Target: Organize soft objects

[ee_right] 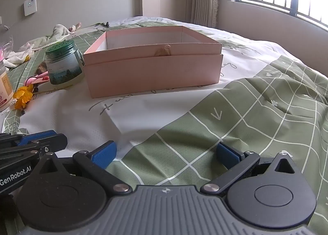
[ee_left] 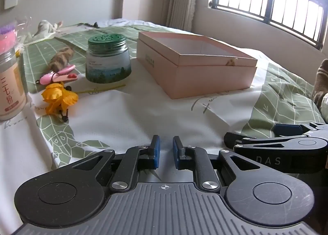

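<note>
Left wrist view, yellow fabric flower far left of left hand-held gripper

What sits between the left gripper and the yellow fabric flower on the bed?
Nothing but bedsheet: in the left wrist view, only bare white and green printed cloth runs from the left gripper up to the yellow flower.

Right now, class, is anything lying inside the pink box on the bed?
No: in the right wrist view the pink box shows only its bare white inner walls, though its floor is hidden.
</note>
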`<state>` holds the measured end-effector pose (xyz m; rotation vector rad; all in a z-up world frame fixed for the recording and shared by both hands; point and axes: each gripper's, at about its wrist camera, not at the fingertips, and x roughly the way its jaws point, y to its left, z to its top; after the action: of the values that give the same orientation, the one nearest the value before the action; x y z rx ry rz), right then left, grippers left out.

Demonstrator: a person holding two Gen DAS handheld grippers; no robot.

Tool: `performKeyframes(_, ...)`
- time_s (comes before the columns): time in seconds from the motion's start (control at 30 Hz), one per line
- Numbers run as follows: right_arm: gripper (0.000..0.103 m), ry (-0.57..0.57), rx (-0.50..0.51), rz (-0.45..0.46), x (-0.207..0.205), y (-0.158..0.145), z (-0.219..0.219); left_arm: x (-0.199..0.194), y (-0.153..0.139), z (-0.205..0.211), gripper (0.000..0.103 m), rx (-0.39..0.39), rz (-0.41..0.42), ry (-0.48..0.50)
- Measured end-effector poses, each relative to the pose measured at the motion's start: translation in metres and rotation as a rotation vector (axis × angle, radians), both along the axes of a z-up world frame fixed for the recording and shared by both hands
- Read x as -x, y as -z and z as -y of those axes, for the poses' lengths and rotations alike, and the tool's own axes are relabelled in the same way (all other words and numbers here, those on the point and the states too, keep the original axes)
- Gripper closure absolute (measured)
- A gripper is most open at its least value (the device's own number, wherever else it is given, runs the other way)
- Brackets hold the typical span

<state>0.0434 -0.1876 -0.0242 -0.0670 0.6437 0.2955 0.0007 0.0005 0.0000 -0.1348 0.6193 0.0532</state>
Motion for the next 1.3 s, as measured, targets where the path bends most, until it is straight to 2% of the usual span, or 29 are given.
performKeyframes(1.3,0.0,0.001,-0.014,-0.001,-0.0003,0.0004,0.0068,0.0028,0.0008,-0.0002,0.085,0.001,0.002,0.0)
